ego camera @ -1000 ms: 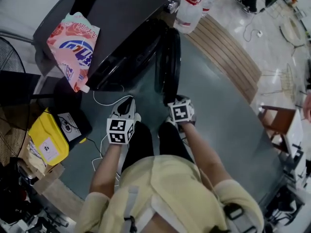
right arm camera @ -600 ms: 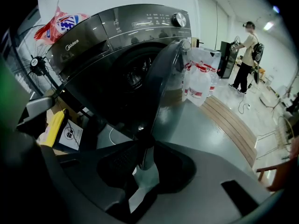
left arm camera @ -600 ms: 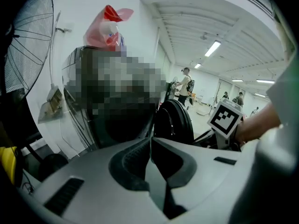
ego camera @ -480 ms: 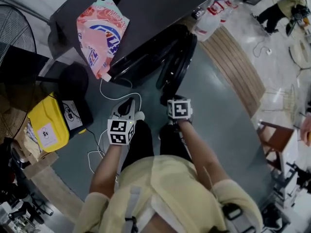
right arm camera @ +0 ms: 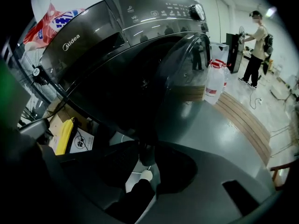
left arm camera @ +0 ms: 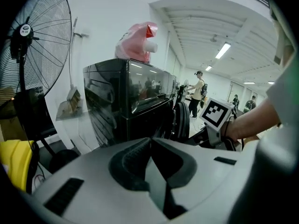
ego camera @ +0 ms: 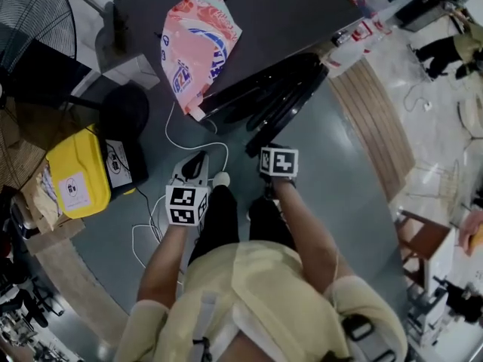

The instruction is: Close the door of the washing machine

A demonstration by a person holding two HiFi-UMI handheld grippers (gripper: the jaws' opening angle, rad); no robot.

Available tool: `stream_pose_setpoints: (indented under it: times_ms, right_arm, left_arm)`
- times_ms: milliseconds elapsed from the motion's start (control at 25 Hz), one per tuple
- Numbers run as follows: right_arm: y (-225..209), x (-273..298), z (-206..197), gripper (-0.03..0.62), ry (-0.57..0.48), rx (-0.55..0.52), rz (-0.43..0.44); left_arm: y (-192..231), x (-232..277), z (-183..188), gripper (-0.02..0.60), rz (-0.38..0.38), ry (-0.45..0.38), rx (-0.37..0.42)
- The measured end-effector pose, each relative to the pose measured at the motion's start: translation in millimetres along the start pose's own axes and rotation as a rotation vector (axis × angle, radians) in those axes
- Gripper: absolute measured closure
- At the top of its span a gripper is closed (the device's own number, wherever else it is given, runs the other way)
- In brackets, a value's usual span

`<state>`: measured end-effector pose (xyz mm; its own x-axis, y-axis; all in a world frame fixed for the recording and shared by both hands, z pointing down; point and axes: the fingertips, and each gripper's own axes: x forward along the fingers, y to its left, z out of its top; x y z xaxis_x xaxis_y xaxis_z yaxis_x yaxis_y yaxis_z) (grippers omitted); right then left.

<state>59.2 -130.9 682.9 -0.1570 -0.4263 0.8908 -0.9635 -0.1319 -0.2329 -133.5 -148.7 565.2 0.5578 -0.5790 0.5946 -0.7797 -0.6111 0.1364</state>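
Your right gripper [right arm camera: 145, 152]: jaws part open, just been widening, nothing clamped. Tips at lower edge of door [right arm camera: 180, 83], contact unclear. Door ajar, swung out from washer [right arm camera: 93, 36] front. Your left gripper [left arm camera: 149, 141]: jaws together, empty, beside right one, clear of door. Pouch [ego camera: 195, 47] on washer top.

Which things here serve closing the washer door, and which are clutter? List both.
Job: washer, door.
Clutter: detergent bag, yellow bag, fan, bottles.
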Motion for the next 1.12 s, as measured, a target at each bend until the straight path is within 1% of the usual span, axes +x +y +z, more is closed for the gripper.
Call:
stream_pose_setpoints:
  times_ms: [400,880,1000,1120]
  right_arm:
    - [30.9,18.3,24.5,0.482,0.01,-0.065,0.024]
    - [53.5,34.6,49.2,0.48,0.003,-0.126,0.042]
    - [57.7,37.5,54.5,0.48,0.0,-0.141,0.042]
    - [60.2,40.4,59.3,0.48,-0.006,-0.162,0.039]
  left_arm:
    - [28.8,-16.3,-11.1,0.574,0.08,-0.009,-0.078]
    - [46.0,-28.7,-21.2,0.574,0.151,-0.016,-0.145]
    - [47.9,-31.1,-23.4,0.574,0.161,-0.011,-0.148]
    - [47.1,-31.5,-23.4,0.574,0.163,-0.006,-0.122]
